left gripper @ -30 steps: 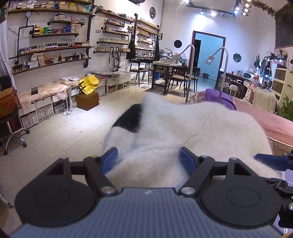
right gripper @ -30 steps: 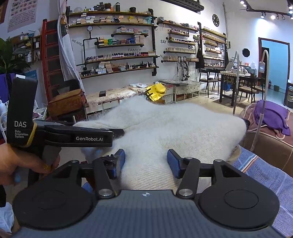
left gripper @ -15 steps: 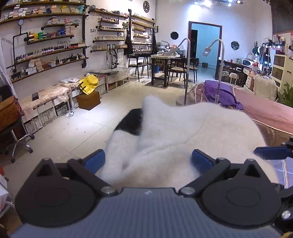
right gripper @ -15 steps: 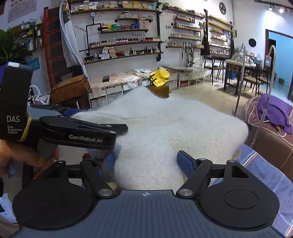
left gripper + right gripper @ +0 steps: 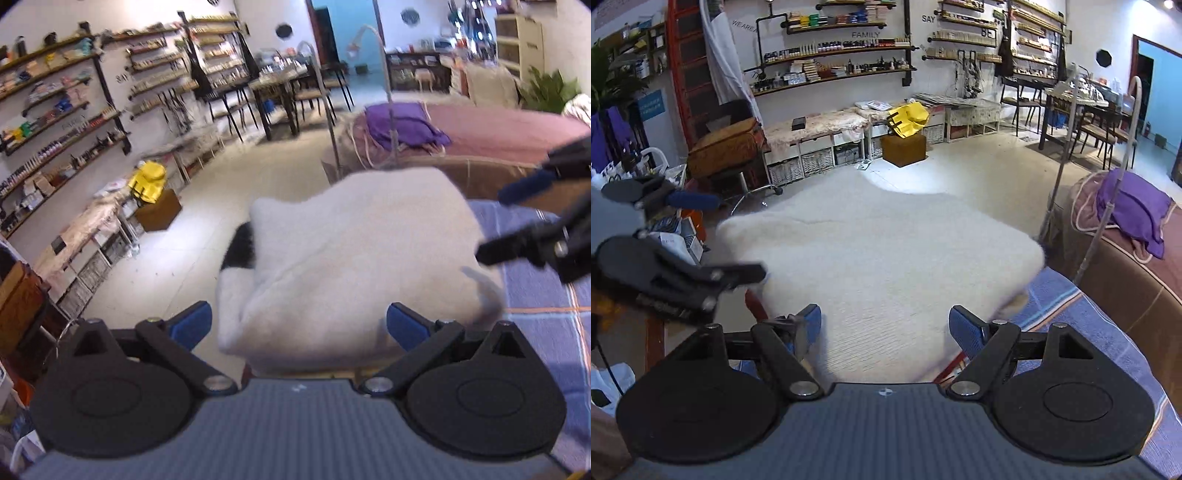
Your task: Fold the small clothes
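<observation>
A white fluffy garment (image 5: pixel 351 266) with a black patch (image 5: pixel 242 247) lies folded in a thick bundle on the blue plaid cloth (image 5: pixel 546 314). My left gripper (image 5: pixel 297 325) hovers just above its near edge, open wide, with its blue pads clear of the fleece. In the right wrist view the same garment (image 5: pixel 886 266) spreads out ahead, and my right gripper (image 5: pixel 886 328) stands open over its near edge. Each gripper shows in the other's view, the right gripper (image 5: pixel 517 218) at the right and the left gripper (image 5: pixel 716 236) at the left, both with jaws apart.
The plaid cloth (image 5: pixel 1071 314) covers the table to the right. Behind stands a pink bed (image 5: pixel 509 129) with a purple cloth (image 5: pixel 1134 210) and thin lamp stands (image 5: pixel 1056 192). A yellow object (image 5: pixel 908 118) sits on a brown box across the floor. Shelves line the wall.
Both grippers' jaws have spread wider and let go of the white garment. Both have risen and drawn back from it; the left view has rolled.
</observation>
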Demonstrator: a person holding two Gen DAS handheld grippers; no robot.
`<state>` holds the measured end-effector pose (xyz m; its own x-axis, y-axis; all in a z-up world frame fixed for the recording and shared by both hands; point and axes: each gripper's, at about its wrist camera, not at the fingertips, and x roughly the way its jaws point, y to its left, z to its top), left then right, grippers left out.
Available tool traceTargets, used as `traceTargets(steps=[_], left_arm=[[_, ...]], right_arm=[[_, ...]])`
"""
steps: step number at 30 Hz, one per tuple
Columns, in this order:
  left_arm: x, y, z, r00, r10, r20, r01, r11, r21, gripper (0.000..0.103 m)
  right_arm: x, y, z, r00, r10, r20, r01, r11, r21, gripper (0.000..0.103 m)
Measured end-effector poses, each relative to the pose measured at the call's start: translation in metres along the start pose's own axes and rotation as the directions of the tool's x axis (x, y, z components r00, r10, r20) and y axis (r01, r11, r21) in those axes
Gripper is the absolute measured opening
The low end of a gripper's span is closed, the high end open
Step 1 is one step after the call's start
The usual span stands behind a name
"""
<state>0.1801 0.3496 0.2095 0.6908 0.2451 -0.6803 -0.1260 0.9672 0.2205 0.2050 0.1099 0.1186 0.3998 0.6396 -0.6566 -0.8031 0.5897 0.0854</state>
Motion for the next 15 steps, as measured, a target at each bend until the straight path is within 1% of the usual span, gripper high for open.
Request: traceTargets(steps=[2, 4, 7, 10, 12, 13, 15], left_arm=[[-0.006, -0.004, 0.006, 0.999, -0.020, -0.039, 0.020, 1.000, -0.001, 0.103], [-0.010, -0.006, 0.013, 0.998, -0.018, -0.053, 0.018, 1.000, -0.006, 0.103], [-0.013, -0.008, 0.022, 0.996, -0.010, -0.085, 0.010, 1.000, 0.001, 0.103], [-0.013, -0.009, 0.025, 0.992, -0.041, -0.122, 0.043, 0.999, 0.014, 0.103], [-0.016, -0.010, 0.026, 0.990, -0.051, -0.131, 0.054, 0.998, 0.015, 0.103], [-0.017, -0.010, 0.026, 0.990, -0.040, -0.132, 0.043, 0.999, 0.024, 0.103], [-0.015, -0.012, 0.028, 0.991, 0.009, -0.131, -0.004, 0.999, 0.040, 0.103]], right_arm=[[-0.005, -0.001, 0.008, 1.000, -0.004, -0.003, 0.004, 1.000, -0.019, 0.103], [-0.006, 0.000, 0.015, 1.000, -0.009, -0.013, 0.008, 0.999, -0.045, 0.103], [-0.004, 0.003, 0.022, 0.999, -0.004, -0.048, 0.000, 0.997, -0.083, 0.103], [0.001, 0.009, 0.024, 0.995, 0.020, -0.099, -0.032, 0.992, -0.120, 0.103], [0.003, 0.012, 0.024, 0.992, 0.015, -0.125, -0.035, 0.988, -0.152, 0.103], [0.004, 0.012, 0.024, 0.991, 0.012, -0.136, -0.033, 0.987, -0.158, 0.103], [0.007, 0.012, 0.024, 0.988, 0.010, -0.153, -0.034, 0.987, -0.157, 0.103]])
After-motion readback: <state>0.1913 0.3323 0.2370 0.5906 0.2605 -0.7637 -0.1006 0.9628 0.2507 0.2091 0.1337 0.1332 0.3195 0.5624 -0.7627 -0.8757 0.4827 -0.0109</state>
